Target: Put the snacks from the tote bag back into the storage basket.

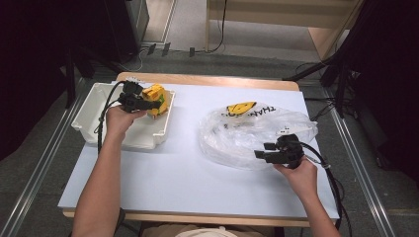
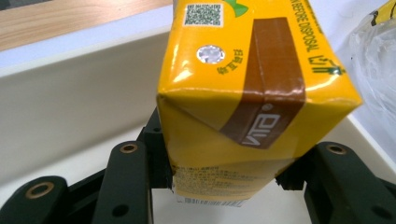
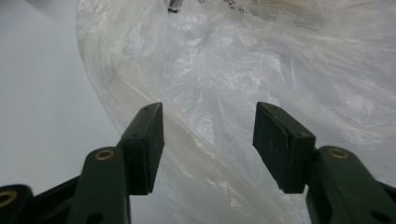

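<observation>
A yellow drink carton (image 1: 157, 100) with a brown stripe hangs over the right end of a white bin (image 1: 94, 123) at the table's left. My left gripper (image 1: 148, 104) is shut on the carton (image 2: 243, 93), both pads pressed to its sides. The bin's inner wall (image 2: 70, 107) lies just beyond it. At the right, a crumpled clear plastic bag (image 1: 247, 131) with a yellow print lies on the white table sheet. My right gripper (image 1: 259, 154) rests at the bag's near right edge, open, with the bag's film (image 3: 243, 70) spread beyond its jaws. Its pads (image 3: 149, 144) grip nothing.
A white sheet (image 1: 173, 173) covers the wooden table (image 1: 207, 80), with free room between the bin and the bag. Dark stands and cables crowd the floor at the back left and right. The person's forearms reach in from the bottom edge.
</observation>
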`<state>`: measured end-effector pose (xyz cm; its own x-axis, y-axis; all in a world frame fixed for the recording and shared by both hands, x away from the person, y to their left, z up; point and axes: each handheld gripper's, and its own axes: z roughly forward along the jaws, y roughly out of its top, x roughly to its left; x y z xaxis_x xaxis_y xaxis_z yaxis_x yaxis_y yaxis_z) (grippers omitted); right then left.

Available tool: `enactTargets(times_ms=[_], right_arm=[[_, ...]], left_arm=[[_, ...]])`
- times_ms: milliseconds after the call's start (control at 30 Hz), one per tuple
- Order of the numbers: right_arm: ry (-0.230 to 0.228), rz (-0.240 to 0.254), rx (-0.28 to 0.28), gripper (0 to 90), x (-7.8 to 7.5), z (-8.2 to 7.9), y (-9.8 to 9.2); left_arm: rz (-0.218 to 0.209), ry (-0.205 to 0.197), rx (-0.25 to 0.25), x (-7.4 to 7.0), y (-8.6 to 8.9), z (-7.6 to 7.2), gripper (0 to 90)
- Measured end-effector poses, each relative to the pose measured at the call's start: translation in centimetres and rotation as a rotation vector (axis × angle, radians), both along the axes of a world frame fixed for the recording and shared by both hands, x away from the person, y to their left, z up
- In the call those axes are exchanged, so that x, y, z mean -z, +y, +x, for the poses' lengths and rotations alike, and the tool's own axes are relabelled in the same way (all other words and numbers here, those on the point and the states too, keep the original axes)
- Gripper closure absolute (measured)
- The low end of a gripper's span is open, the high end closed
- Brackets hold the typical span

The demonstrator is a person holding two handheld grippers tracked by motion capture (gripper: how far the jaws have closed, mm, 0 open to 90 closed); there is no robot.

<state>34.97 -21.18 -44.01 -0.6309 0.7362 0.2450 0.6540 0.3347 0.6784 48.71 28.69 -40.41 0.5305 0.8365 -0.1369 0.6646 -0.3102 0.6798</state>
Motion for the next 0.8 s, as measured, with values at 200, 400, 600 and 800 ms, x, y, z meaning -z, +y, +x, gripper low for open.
enactTargets(times_ms=[200, 400, 600, 800], right_arm=[[0.001, -0.002, -0.001, 44.3, 0.0, 0.0, 0.0], [0.001, -0.003, -0.001, 44.3, 0.0, 0.0, 0.0], [0.002, -0.007, -0.001, 44.3, 0.1, 0.0, 0.0], [0.003, -0.009, -0.001, 44.3, 0.1, 0.0, 0.0]], left_arm=[[0.014, -0.013, 0.002, 0.6, -0.5, 0.2, 51.1], [0.009, -0.016, 0.008, 1.2, -0.4, 0.3, 50.8], [0.020, -0.005, 0.019, 1.2, -0.3, 0.3, 49.8], [0.014, 0.020, 0.019, 1.2, -0.1, 0.3, 49.1]])
